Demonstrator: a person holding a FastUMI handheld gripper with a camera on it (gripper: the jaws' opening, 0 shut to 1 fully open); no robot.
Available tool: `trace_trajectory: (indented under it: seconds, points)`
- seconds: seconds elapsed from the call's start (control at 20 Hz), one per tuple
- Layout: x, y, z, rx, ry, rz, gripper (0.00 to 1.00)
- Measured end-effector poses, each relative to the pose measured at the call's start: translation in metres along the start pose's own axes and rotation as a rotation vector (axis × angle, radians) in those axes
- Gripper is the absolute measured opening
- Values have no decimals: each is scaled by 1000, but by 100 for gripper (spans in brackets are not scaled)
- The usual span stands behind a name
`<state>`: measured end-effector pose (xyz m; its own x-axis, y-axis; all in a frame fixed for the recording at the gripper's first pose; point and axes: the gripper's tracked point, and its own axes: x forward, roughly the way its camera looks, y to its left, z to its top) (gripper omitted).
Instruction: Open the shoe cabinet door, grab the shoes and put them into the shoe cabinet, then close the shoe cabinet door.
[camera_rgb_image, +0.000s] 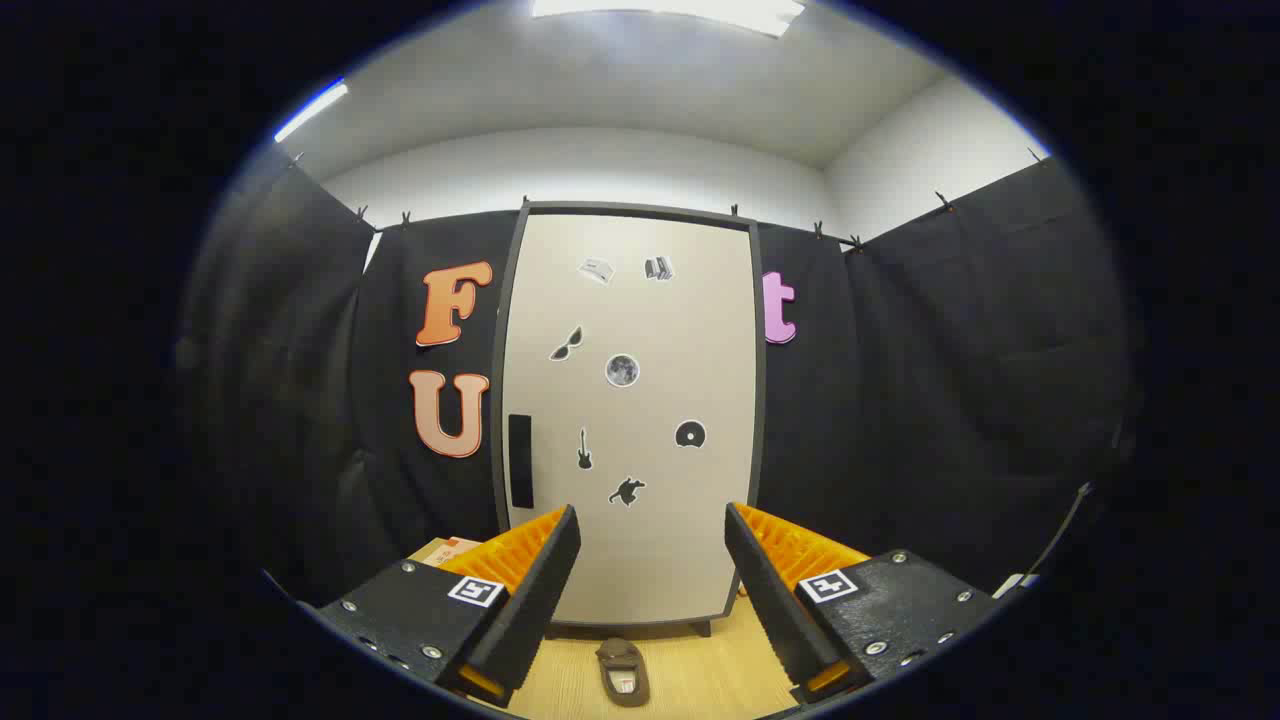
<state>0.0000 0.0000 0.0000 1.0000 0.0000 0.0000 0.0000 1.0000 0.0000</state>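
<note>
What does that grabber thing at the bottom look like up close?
The hand-held gripper has two wedge-shaped fingers with ribbed inner faces, standing apart with nothing between them. Each finger sits on a dark block dotted with small silver screws, and each block carries a square black-and-white marker sticker. No cables or sleeves are visible.

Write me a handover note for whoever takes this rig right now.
Tongs: open, empty, facing the cabinet from a little way back.
Door: shut; its dark handle sits at the edge beside the orange letters.
Shoe: on the floor before the cabinet, between the fingers, untouched.
Done: nothing.
Left: open the door, put the shoe inside, close the door.
</note>
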Motion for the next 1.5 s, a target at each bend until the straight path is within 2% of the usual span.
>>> trace_trajectory:
  seconds: [0.9,1.25,1.5]
  points:
    - [-1,5,7,20,-1,34,92]
    - [10,43,7,33,-5,68,92]
    - [25,74,6,56,-11,49,92]
